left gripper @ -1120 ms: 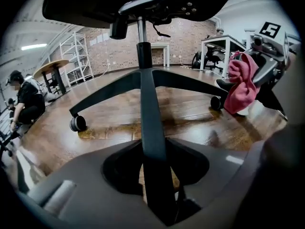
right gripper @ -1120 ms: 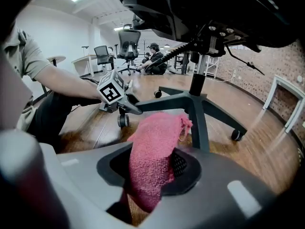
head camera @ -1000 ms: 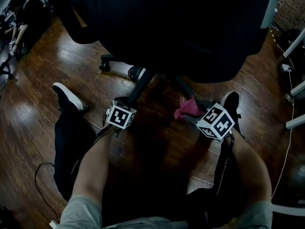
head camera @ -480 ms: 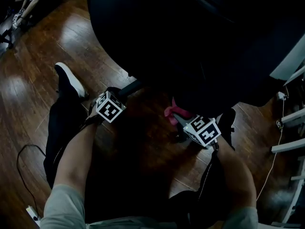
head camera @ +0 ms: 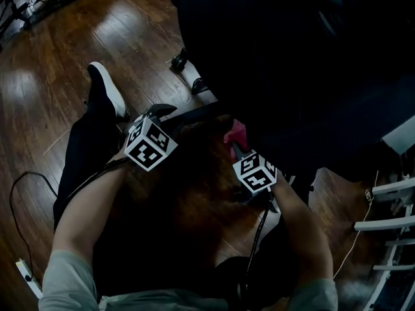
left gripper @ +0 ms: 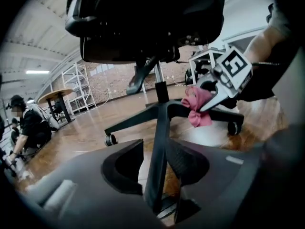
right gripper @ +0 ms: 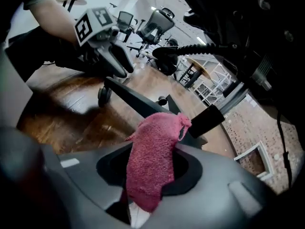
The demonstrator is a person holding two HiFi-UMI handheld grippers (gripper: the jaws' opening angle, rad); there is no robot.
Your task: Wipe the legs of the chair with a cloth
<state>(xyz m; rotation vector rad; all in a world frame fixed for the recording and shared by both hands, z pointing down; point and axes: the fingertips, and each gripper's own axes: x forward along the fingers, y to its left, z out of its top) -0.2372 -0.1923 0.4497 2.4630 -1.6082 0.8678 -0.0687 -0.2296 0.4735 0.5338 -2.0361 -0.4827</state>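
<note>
The black office chair (head camera: 272, 57) looms over me, its star base (left gripper: 162, 109) in front. My left gripper (head camera: 159, 112) (left gripper: 156, 149) is shut on one black chair leg (left gripper: 159, 128) (head camera: 198, 114), near its castor end. The right gripper (head camera: 235, 146) (right gripper: 152, 161) is shut on a pink cloth (right gripper: 155, 151) (head camera: 237, 132) (left gripper: 198, 109), which it holds against a neighbouring leg close to the centre column (left gripper: 161, 87). In the right gripper view the left gripper (right gripper: 114, 56) clamps that leg (right gripper: 136, 101) just above a castor (right gripper: 103, 96).
My white-soled shoe (head camera: 107, 92) and dark trouser leg lie left of the left gripper. More castors (head camera: 178, 61) (left gripper: 110, 140) (left gripper: 233, 127) stand on the wooden floor. A cable (head camera: 19, 193) trails at the left; white frames (head camera: 389, 212) stand at the right. A person (left gripper: 28, 128) crouches far left.
The left gripper has risen with the chair leg in it. The right gripper has slid left with the cloth, closing the gap between the two. The head view has swung round.
</note>
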